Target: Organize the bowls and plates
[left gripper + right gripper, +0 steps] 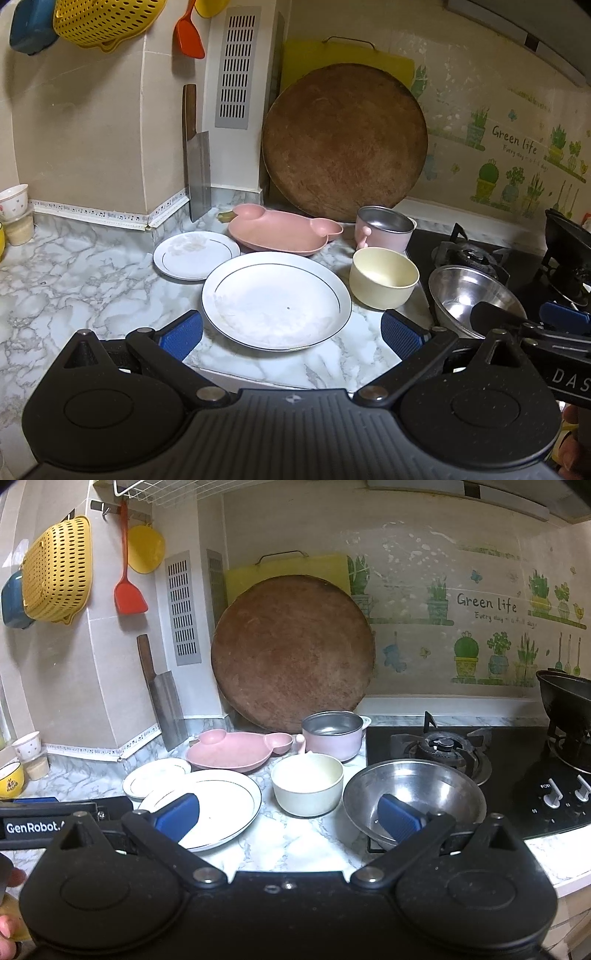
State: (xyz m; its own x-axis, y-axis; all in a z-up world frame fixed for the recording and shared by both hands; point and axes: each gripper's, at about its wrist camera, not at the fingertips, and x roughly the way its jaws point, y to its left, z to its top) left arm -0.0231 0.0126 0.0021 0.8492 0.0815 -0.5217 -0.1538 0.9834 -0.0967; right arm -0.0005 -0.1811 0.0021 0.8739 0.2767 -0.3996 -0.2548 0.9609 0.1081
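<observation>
Your left gripper [291, 334] hangs spread wide over the near rim of the big plate [276, 300]; your right gripper [288, 818], also spread and empty, hovers between that plate and the steel bowl [413, 794]. On the marble surface [74, 280] you have two white plates, the small plate [195, 255] behind left, one cream bowl [384, 277], one pink dish [284, 230] lying long axis left-right, and one pink pot [384, 229]. A cleaver [197, 173] and round board [343, 142] lean against the wall behind.
</observation>
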